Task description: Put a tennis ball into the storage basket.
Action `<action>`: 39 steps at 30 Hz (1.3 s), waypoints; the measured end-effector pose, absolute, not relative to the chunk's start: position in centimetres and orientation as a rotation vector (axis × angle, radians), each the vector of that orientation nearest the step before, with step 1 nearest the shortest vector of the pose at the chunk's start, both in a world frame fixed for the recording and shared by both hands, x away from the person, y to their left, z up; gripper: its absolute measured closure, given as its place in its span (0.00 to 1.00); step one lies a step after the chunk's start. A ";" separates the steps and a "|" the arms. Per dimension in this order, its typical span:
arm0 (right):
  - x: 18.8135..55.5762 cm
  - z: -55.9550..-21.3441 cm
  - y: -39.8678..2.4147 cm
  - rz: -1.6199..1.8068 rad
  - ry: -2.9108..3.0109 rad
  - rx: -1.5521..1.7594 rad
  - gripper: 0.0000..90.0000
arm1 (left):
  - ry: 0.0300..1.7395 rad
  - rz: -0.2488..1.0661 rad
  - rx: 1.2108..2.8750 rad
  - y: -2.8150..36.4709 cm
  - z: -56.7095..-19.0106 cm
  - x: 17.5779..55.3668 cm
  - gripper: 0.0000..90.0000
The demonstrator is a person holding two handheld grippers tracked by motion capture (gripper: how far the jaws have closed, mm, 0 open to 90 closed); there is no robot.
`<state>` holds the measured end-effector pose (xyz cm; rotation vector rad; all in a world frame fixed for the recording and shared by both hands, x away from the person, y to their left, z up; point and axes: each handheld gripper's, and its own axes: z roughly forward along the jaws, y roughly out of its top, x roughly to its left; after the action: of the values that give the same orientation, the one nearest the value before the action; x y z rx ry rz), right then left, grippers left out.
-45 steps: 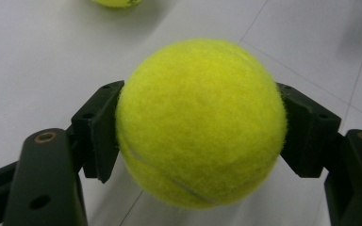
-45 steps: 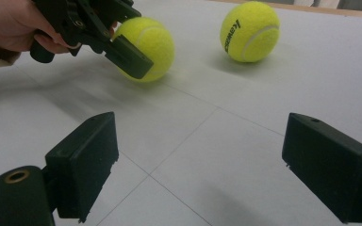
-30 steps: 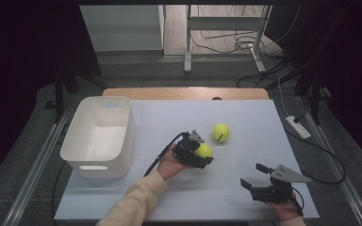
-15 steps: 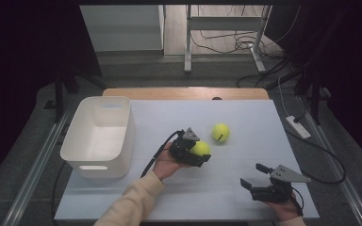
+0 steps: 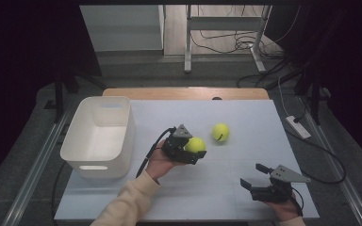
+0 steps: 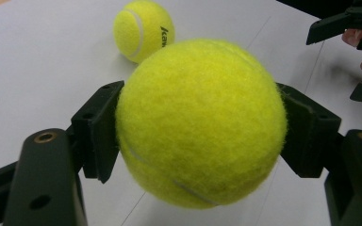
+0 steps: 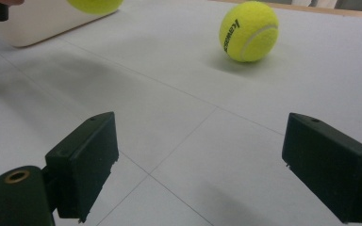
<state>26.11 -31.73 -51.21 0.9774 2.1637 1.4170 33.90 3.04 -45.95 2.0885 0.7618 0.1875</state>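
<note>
My left gripper [image 5: 193, 151] is shut on a yellow tennis ball [image 5: 195, 144] [image 6: 200, 120], held a little above the middle of the table. Both jaws press the ball's sides in the left gripper view. A second tennis ball [image 5: 220, 132] [image 6: 143, 29] [image 7: 249, 31] lies on the white table top just beyond and to the right of the held one. My right gripper [image 5: 254, 176] [image 7: 207, 162] stands open near the table's front right, jaws wide apart with nothing between them, pointing toward the loose ball.
A white plastic bin [image 5: 99, 136] stands at the table's left side, its corner [image 7: 33, 21] visible in the right gripper view. The white table top [image 5: 245, 113] has a wooden strip along its far edge. A power strip [image 5: 298, 127] lies off the right edge.
My left gripper has drifted slightly left and up with the ball in it. The right gripper has barely moved. The loose ball stays put.
</note>
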 end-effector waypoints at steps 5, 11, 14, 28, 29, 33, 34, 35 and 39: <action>26.1 -51.2 -31.7 1.418 2.163 0.975 0.13 | 0.762 0.196 2.081 3.3 -45.7 33.8 0.29; 26.1 -51.2 -31.7 1.419 2.162 0.975 0.13 | 0.774 0.203 2.067 3.8 -45.5 33.8 0.29; 26.1 -51.2 -31.7 1.419 2.162 0.974 0.13 | 0.776 0.206 2.062 4.0 -45.4 33.8 0.29; 26.1 -51.2 -31.7 1.413 2.161 0.977 0.13 | 0.797 0.236 2.029 5.3 -44.6 33.7 0.29; 26.1 -51.2 -31.7 1.410 2.162 0.977 0.13 | 0.799 0.237 2.025 5.4 -44.5 33.7 0.29; 26.1 -51.2 -31.7 1.412 2.163 0.977 0.13 | 0.802 0.243 2.014 5.8 -44.2 33.7 0.29; 26.1 -51.2 -31.7 1.411 2.163 0.977 0.13 | 0.804 0.246 2.010 5.8 -44.2 33.7 0.29; 26.1 -51.2 -31.7 1.411 2.163 0.977 0.13 | 0.808 0.246 2.002 6.0 -44.1 33.7 0.29; 26.1 -51.2 -31.7 1.410 2.162 0.978 0.13 | 0.810 0.252 1.995 6.3 -43.8 33.7 0.29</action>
<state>26.08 -31.73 -51.20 0.9783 2.1624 1.4097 33.68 6.32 -43.77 1.9949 0.8095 0.2517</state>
